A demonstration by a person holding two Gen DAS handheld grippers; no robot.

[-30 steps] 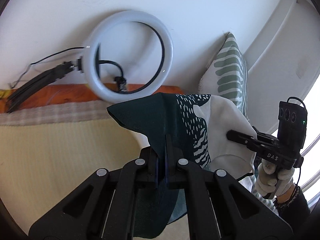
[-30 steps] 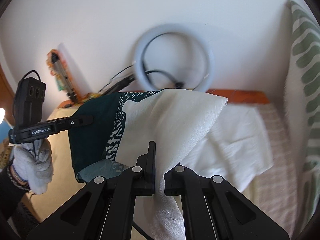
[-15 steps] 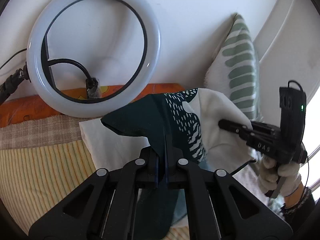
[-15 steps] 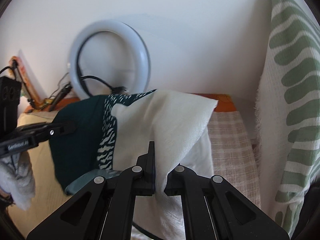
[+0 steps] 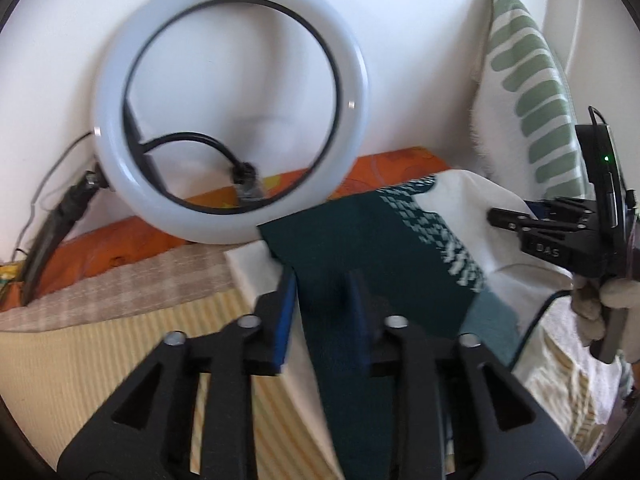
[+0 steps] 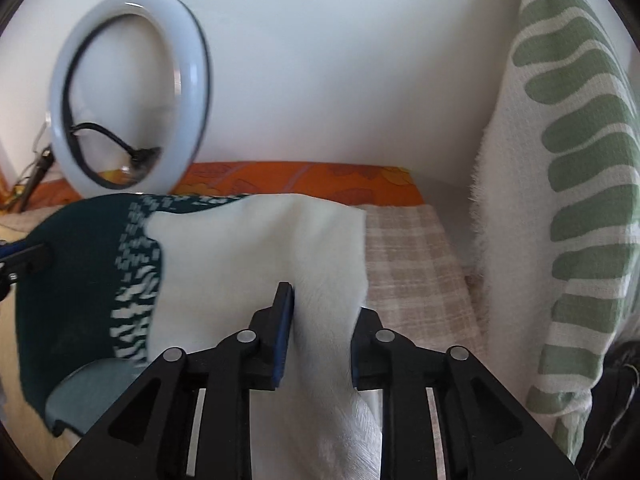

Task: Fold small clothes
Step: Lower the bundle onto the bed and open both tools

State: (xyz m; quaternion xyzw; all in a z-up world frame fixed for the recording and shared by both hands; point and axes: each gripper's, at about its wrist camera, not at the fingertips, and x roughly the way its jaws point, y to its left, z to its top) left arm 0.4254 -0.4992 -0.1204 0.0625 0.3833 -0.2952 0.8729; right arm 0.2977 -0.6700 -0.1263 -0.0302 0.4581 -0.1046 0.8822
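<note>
Bedding under a half-lowered garment, both my tongs letting go.

I see the striped mattress cover [image 5: 100,360] spread below a white wall, with a green-patterned pillow [image 6: 568,184] upright at the far right and a ring light [image 5: 224,120] leaning at the far left. The dark-green-and-cream garment [image 5: 384,248] drapes near centre, over a white cloth [image 5: 252,268]. My left gripper [image 5: 322,312] is opening, green fabric still between its parted fingers; my right gripper [image 6: 322,332] is opening too, with the cream edge running loosely through its gap. A gloved hand [image 5: 596,300] holds the right tool.
</note>
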